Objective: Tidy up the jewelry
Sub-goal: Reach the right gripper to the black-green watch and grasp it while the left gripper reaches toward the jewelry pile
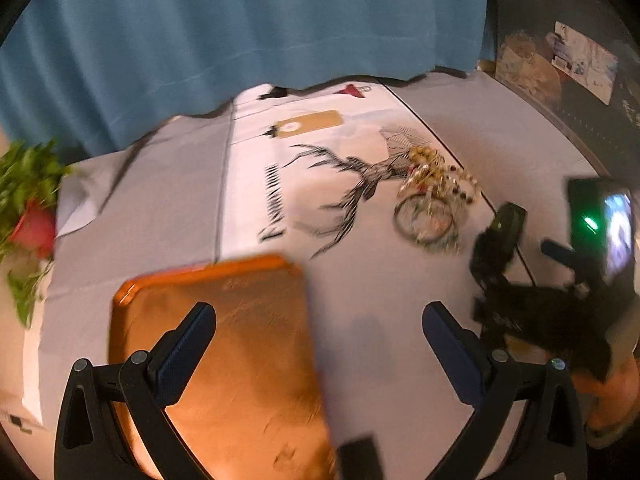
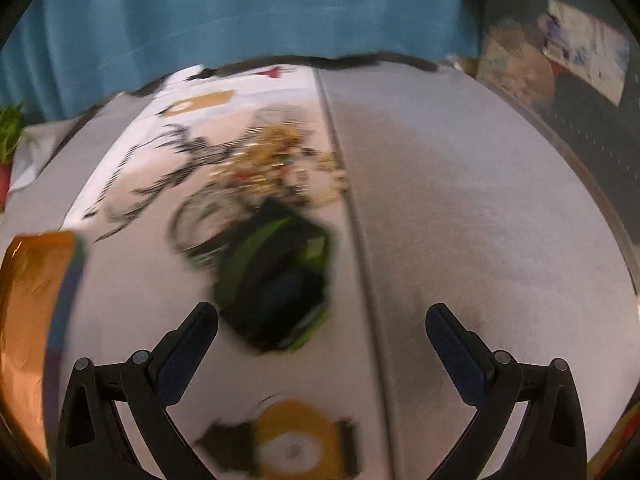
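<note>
You are holding both grippers low over a table draped in a pale grey cloth (image 1: pixel 160 208), with a blue curtain (image 1: pixel 240 20) hanging at the far side. Your left gripper (image 1: pixel 319 320) is hovering with its fingers released and spread wide, gripping nothing — its left finger is crossing over a shiny orange box (image 1: pixel 240 352) that is lying near you on the left. The jewelry (image 1: pixel 430 188), a tangled heap of gold beads, chains and bangle rings, is lying farther away and to the right, on a white sheet printed with a black deer (image 1: pixel 348 192). Your right gripper (image 2: pixel 322 320) is also hanging with its fingers spread apart and empty; just beyond its left finger a blurred black and green device (image 2: pixel 276 276) is sitting on the cloth, with the jewelry heap just behind it. A yellow and white round object (image 2: pixel 294 440), too blurred to identify, is lying nearest you.
</note>
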The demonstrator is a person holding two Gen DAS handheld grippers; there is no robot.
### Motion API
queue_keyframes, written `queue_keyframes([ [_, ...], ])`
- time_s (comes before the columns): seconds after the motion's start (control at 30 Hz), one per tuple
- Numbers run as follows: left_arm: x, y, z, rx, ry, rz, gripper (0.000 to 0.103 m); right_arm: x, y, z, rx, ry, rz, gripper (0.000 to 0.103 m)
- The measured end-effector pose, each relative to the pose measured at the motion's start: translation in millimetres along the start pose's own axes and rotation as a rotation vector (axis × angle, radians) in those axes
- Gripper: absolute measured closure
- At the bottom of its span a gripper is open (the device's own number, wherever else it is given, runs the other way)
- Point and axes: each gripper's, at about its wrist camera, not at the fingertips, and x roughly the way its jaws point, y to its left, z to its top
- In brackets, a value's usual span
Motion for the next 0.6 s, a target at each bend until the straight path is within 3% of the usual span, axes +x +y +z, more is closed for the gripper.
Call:
queue_keyframes([
  [0.27, 74.2, -26.5, 80.9, 0.019, 0.061, -0.139, 0.000, 12.2, -64.3, 8.7, 0.011, 0.000, -0.051, 0.000],
  [0.4, 116.5, -36.5, 96.1, 0.036, 0.157, -0.216, 0.005, 15.5, -75.0, 14.5, 0.001, -0.003, -0.041, 0.000],
  [0.47, 132.9, -37.6, 98.4, 0.026, 0.196, -0.249, 0.012, 14.9, -75.5, 14.1, 0.000, -0.005, -0.041, 0.000],
  [0.6, 140.9, -41.5, 104.5, 0.061, 0.172, -0.229, 0.014, 14.8, -75.2, 14.2, 0.000, -0.005, -0.041, 0.000],
])
